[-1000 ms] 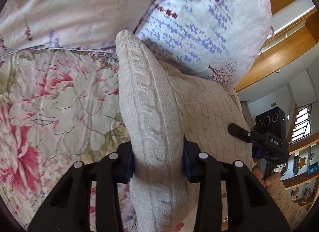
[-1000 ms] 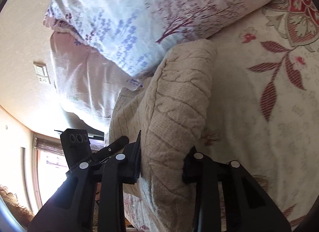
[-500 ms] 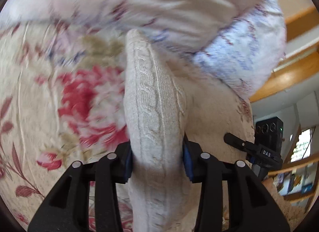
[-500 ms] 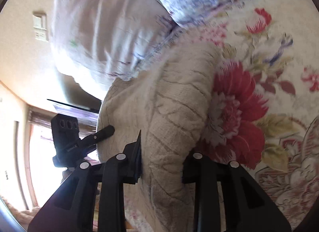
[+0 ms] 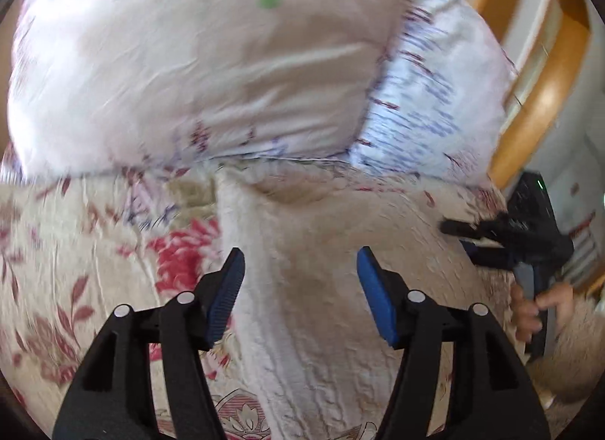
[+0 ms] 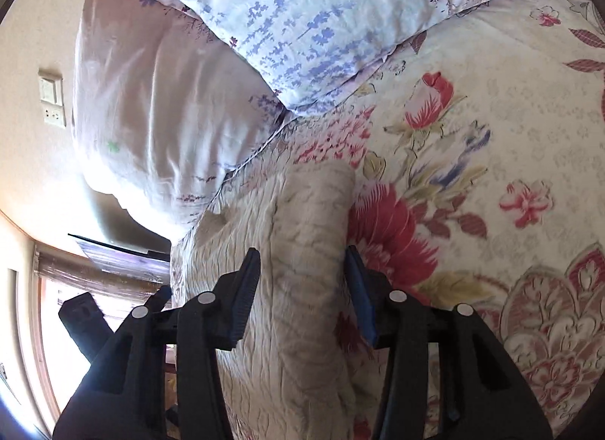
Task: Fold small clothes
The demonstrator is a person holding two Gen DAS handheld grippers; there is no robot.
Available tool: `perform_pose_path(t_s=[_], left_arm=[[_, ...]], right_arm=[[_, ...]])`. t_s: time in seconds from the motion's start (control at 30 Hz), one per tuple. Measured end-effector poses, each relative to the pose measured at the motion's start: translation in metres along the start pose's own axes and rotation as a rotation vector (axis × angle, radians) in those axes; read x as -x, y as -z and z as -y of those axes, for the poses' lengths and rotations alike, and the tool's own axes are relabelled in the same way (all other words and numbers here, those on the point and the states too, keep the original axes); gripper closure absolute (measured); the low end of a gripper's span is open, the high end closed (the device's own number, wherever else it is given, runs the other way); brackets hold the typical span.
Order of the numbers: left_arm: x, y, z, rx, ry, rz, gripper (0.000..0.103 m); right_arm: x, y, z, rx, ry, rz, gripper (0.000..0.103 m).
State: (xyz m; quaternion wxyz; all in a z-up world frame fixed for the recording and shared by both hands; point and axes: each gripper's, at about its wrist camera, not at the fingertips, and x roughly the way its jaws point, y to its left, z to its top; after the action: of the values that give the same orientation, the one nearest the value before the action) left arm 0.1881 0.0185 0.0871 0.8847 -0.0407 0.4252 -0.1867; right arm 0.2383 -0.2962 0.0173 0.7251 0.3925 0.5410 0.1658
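- Left wrist view, left of frame: floral bedspread (image 5: 75, 251), red blooms on cream, blurred.
- Upper left to centre: pale pink pillow (image 5: 196, 61) lying on the bed; a blue-printed pillow (image 5: 427, 111) adjoins it at upper right.
- Centre: cream cable-knit sweater (image 5: 302, 288), folded, lying on the bedspread and running from the pillows' lower edge to the bottom of the frame.
- Lower centre: left gripper (image 5: 300, 288); its jaws have just been opening and stand apart, the blue pads clear of the knit between them.
- Right edge: right gripper (image 5: 503, 239), held by a hand (image 5: 537, 307).
- Right wrist view, lower left: left gripper (image 6: 87, 322), dark against a bright window.
- Centre: sweater (image 6: 295, 251); right gripper (image 6: 302, 288) astride its folded edge, jaws just opening, pads close alongside the fabric without squeezing it.
- Right: bedspread (image 6: 491, 175).
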Motion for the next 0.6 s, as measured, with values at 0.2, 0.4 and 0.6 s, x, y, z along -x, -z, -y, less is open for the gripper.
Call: perform_pose_path(t_s=[0.2,0.4,0.6], left_arm=[[-0.033,0.0,0.015,-0.074,-0.002,-0.125,0.04],[-0.063,-0.004,0.011,-0.039,0.0,-0.19,0.046],[-0.058,-0.004,0.011,-0.031,-0.008,-0.149,0.045]], right_arm=[[-0.001,-0.005,-0.014,0.116,0.136,0.035,0.093],[-0.013,-0.009,-0.009,0.137,0.286,0.027,0.094],[-0.016,-0.012,-0.021,0.202,0.362,0.009,0.073]])
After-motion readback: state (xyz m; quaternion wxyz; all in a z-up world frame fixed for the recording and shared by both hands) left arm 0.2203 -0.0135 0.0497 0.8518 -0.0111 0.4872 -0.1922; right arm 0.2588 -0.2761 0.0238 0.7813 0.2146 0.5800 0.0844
